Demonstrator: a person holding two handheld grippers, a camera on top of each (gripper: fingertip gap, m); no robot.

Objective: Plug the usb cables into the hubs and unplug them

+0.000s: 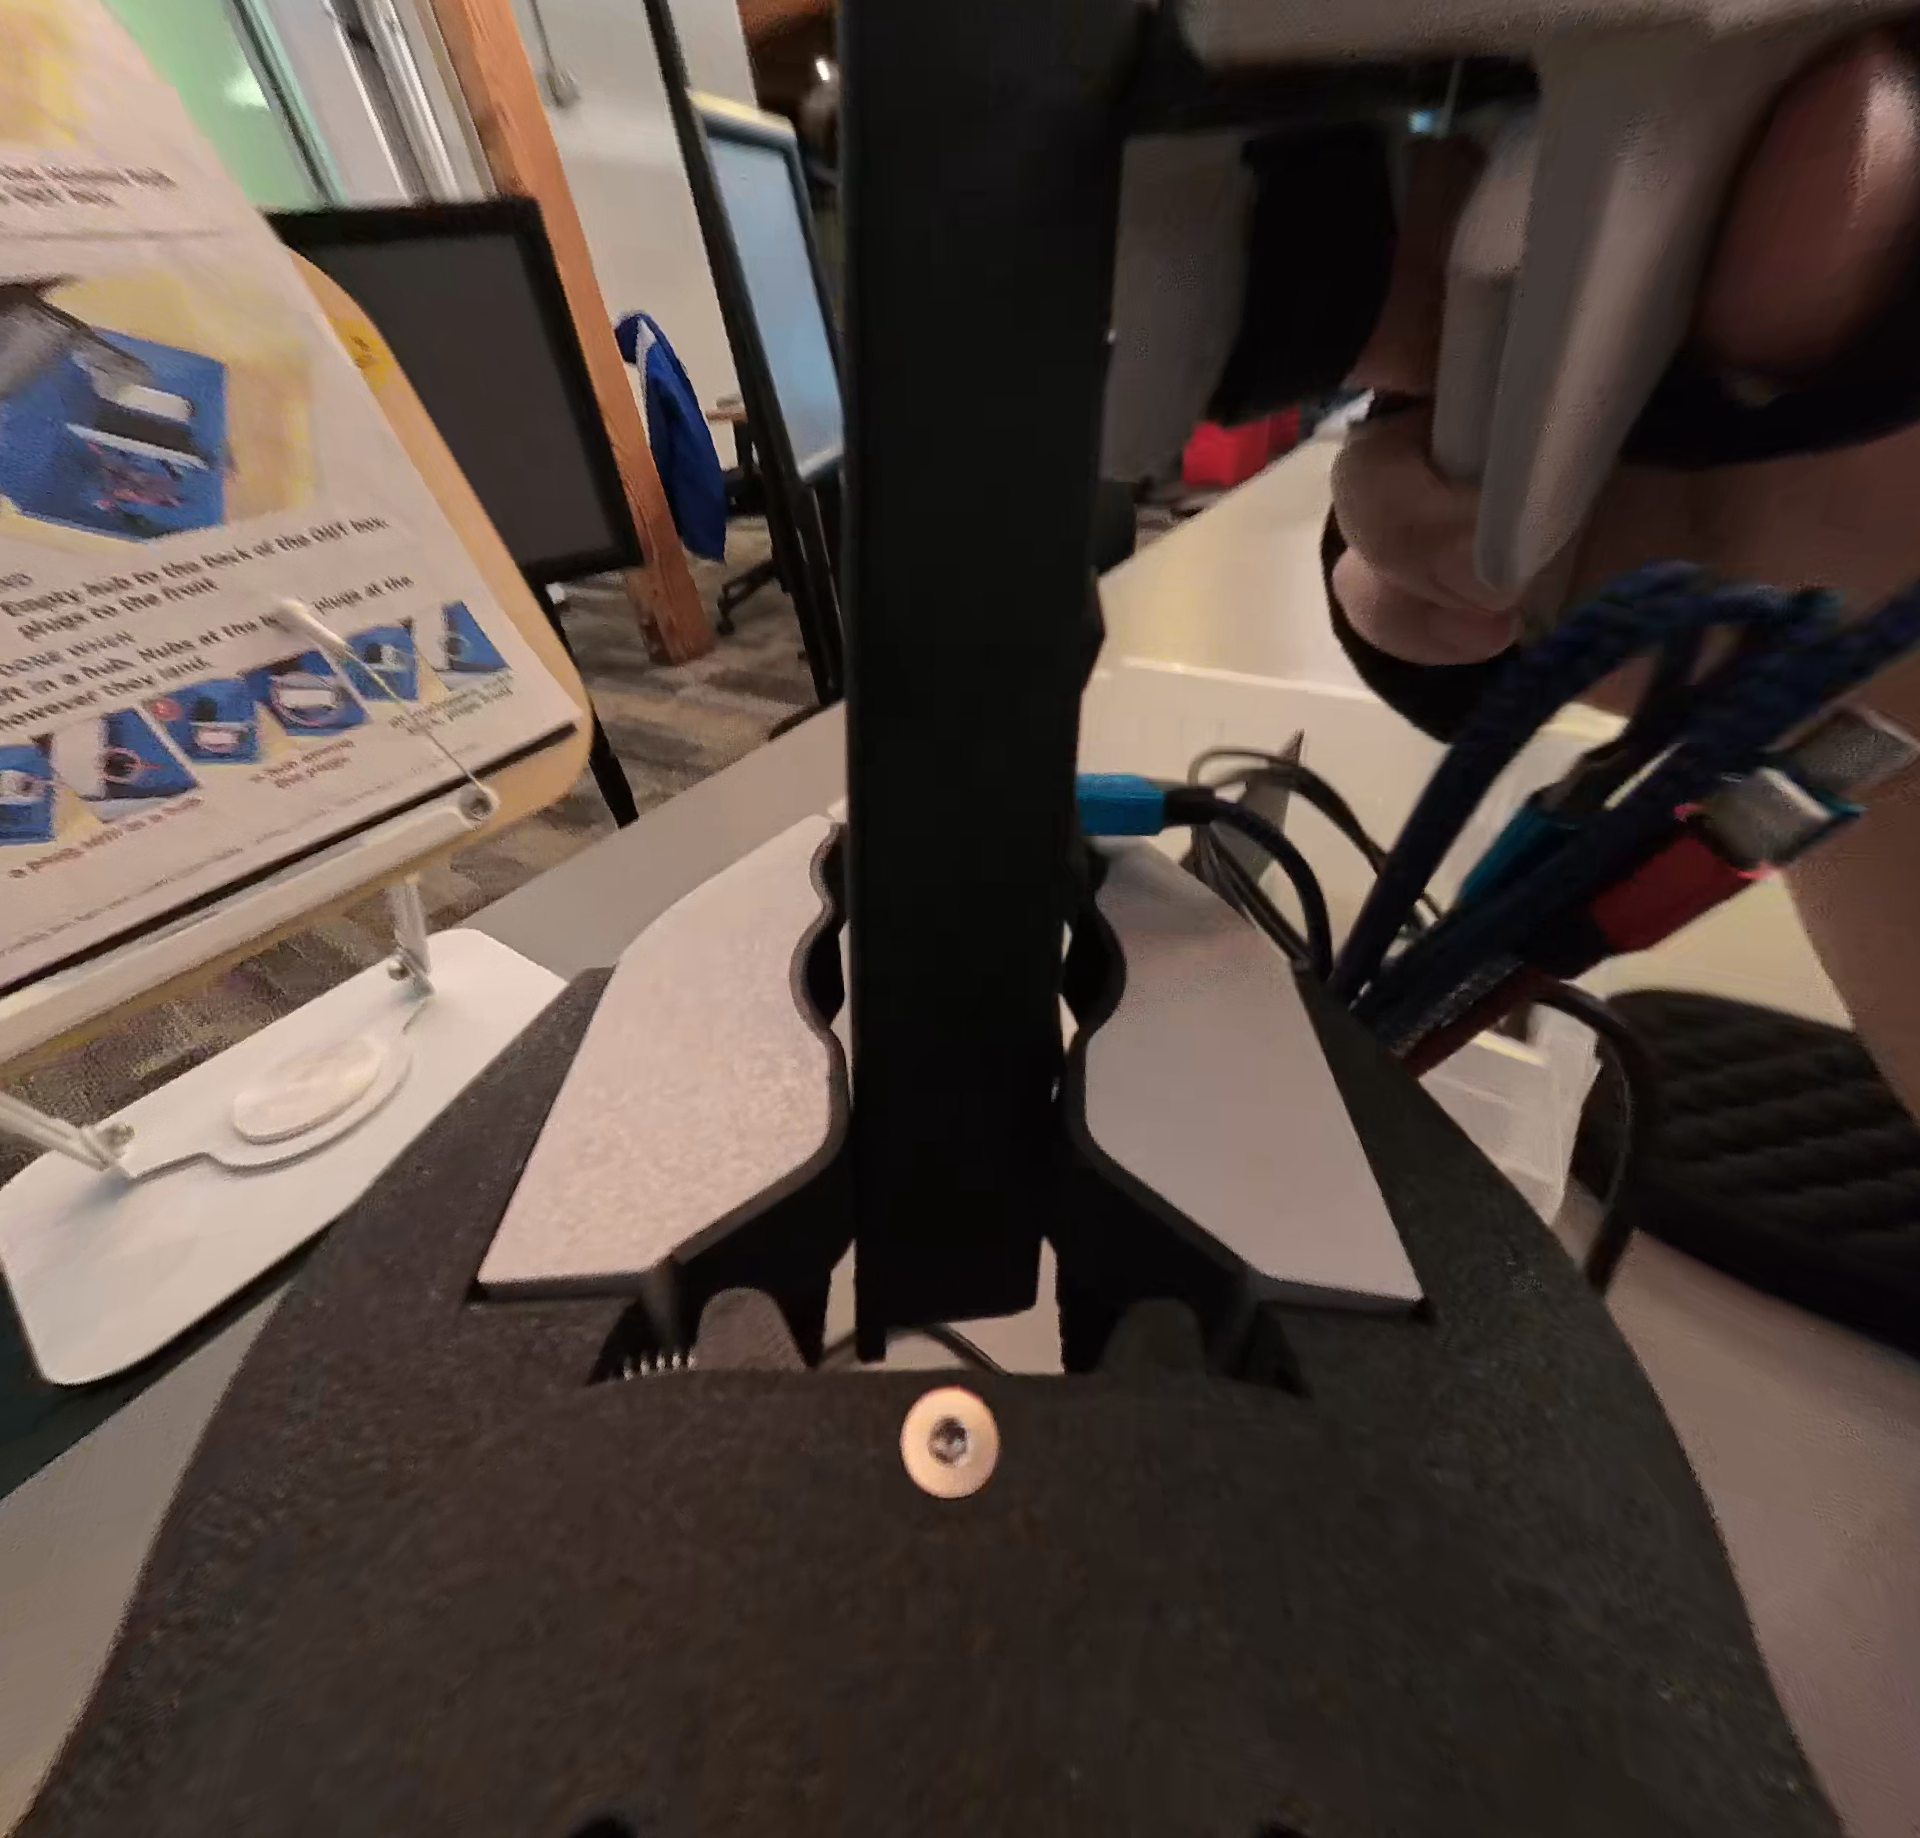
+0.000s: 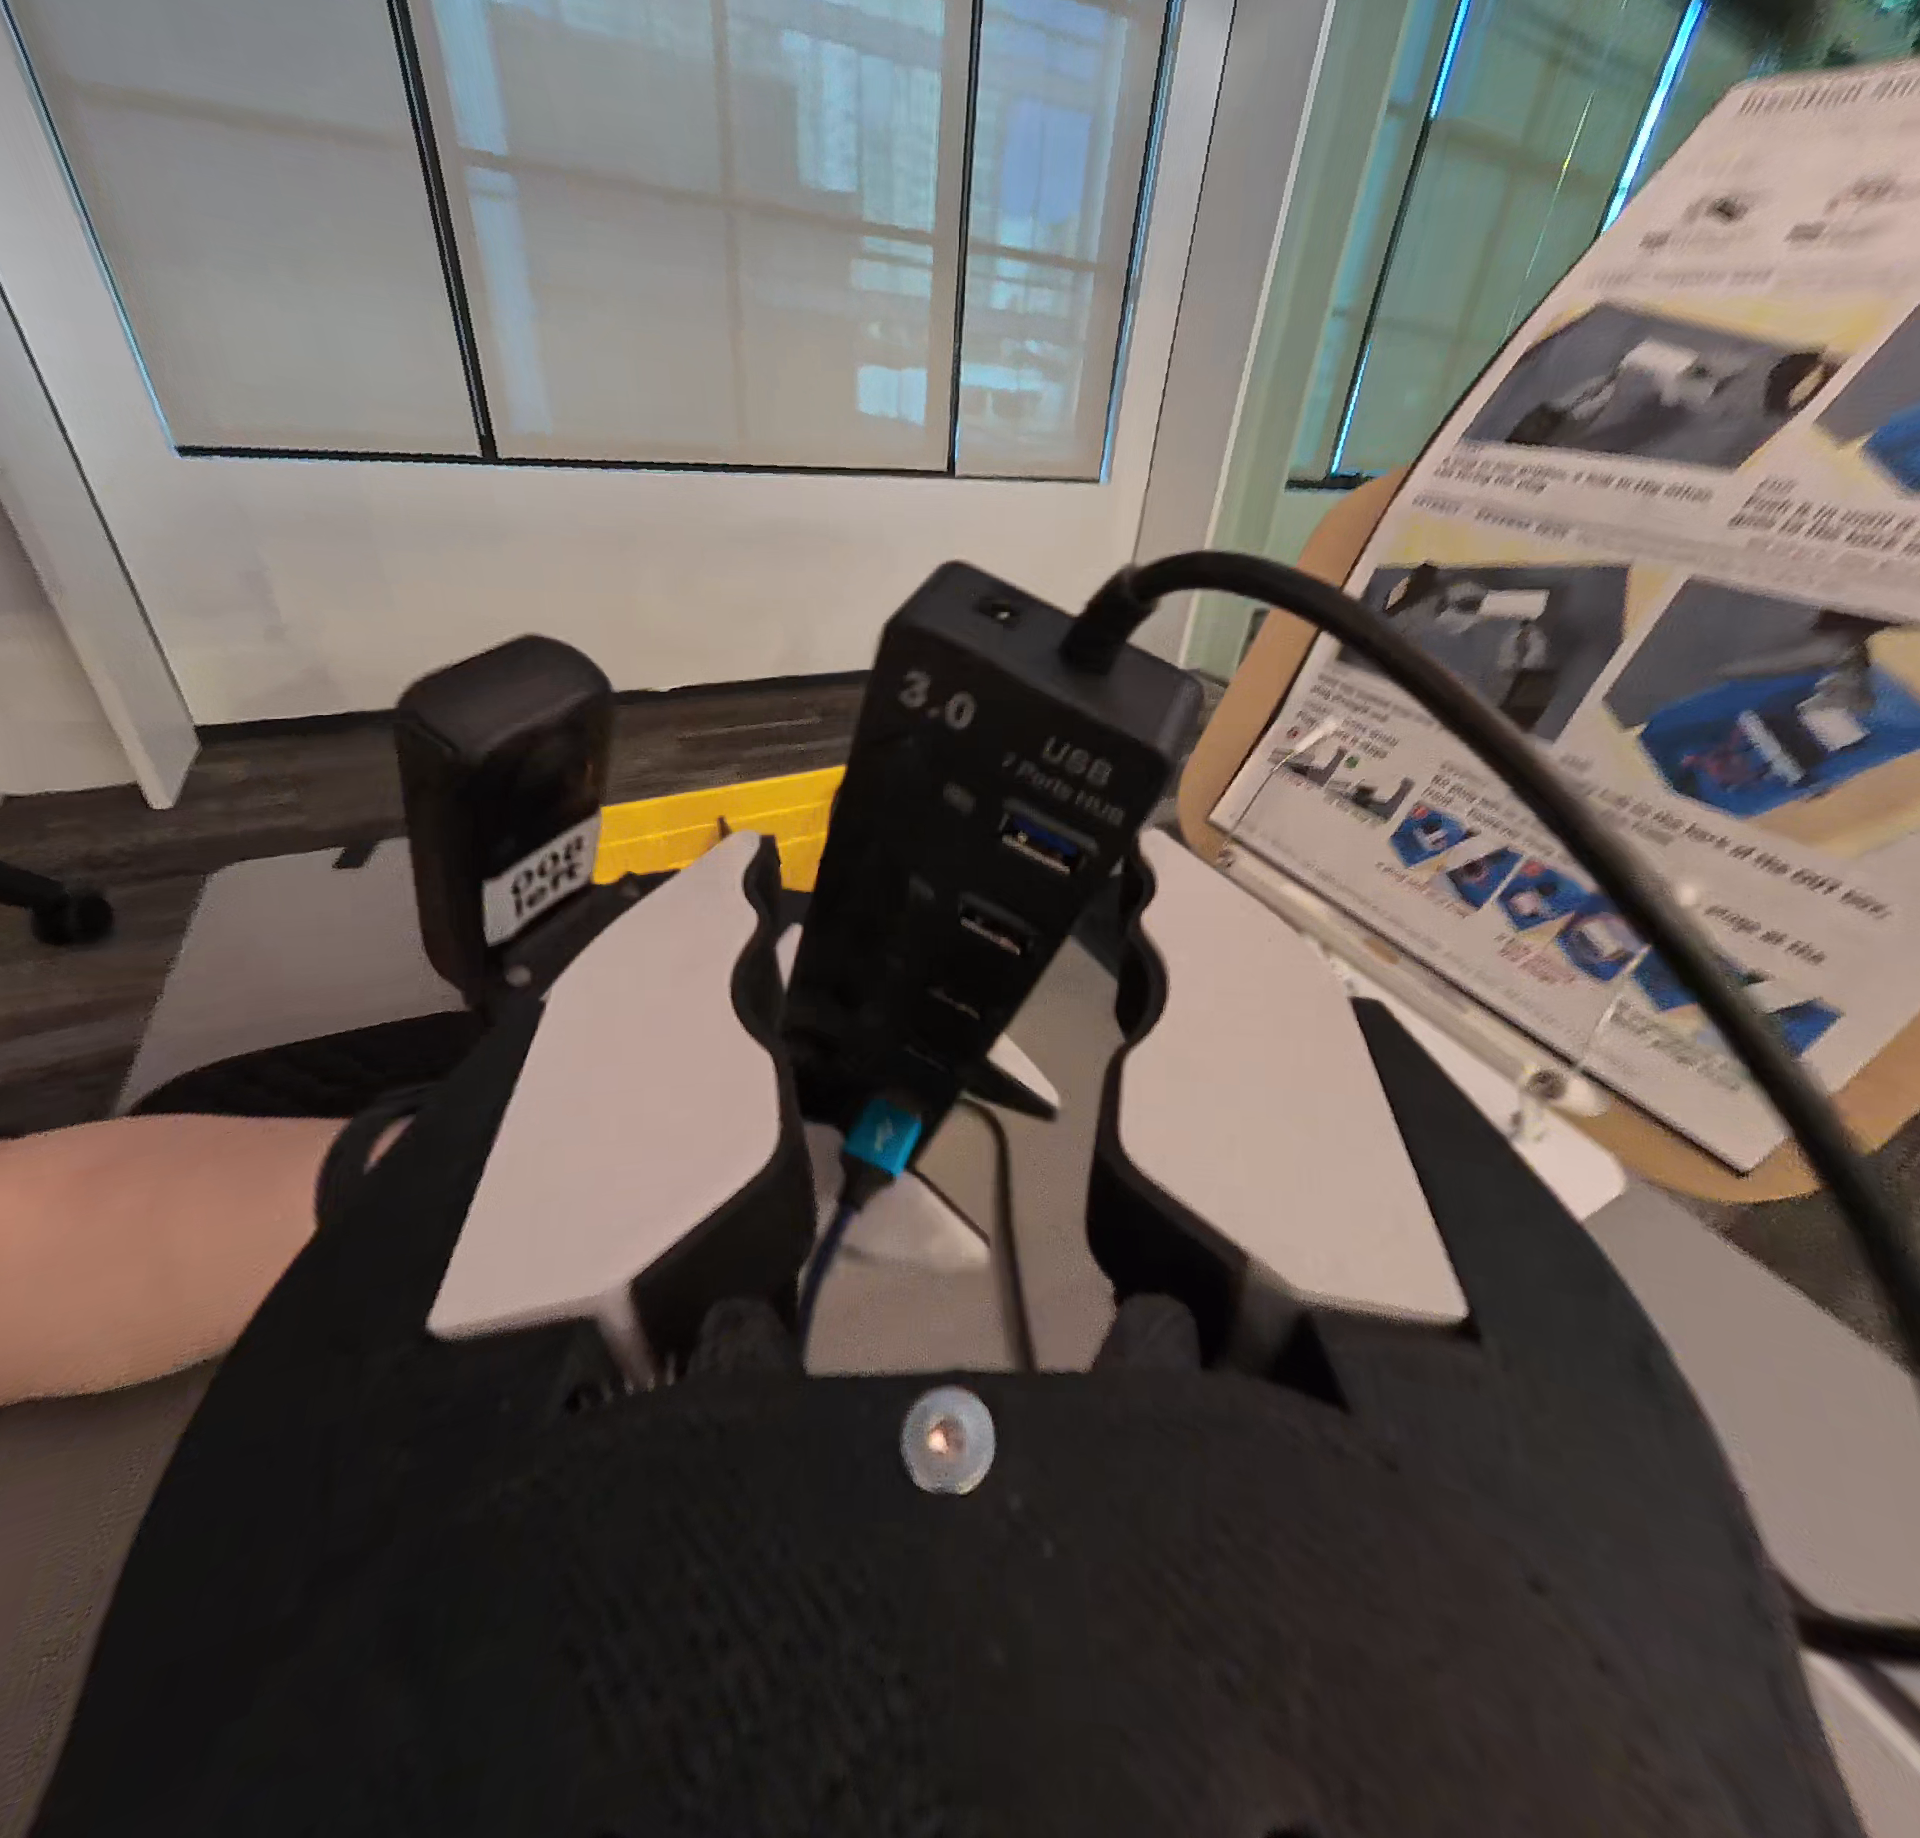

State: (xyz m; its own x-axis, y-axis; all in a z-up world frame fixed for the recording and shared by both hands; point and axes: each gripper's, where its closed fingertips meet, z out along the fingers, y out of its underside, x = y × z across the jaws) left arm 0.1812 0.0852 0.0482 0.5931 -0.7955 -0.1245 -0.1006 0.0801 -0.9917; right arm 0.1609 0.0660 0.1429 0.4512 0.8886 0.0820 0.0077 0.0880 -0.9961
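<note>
Between the left gripper (image 1: pixel 951 1009) fingers a black hub (image 1: pixel 966 645) is clamped; the right gripper (image 2: pixel 951 967) fingers gape around it, above a grey counter (image 2: pixel 1714 1373) by windows (image 2: pixel 623 188)

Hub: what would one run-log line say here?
left gripper: shut on hub | right gripper: open, flanking blue plug | plug: in hub

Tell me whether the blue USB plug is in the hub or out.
In. The blue plug sits in the lowest port of the black hub, with no metal tip showing; the ports above it are empty.
</note>
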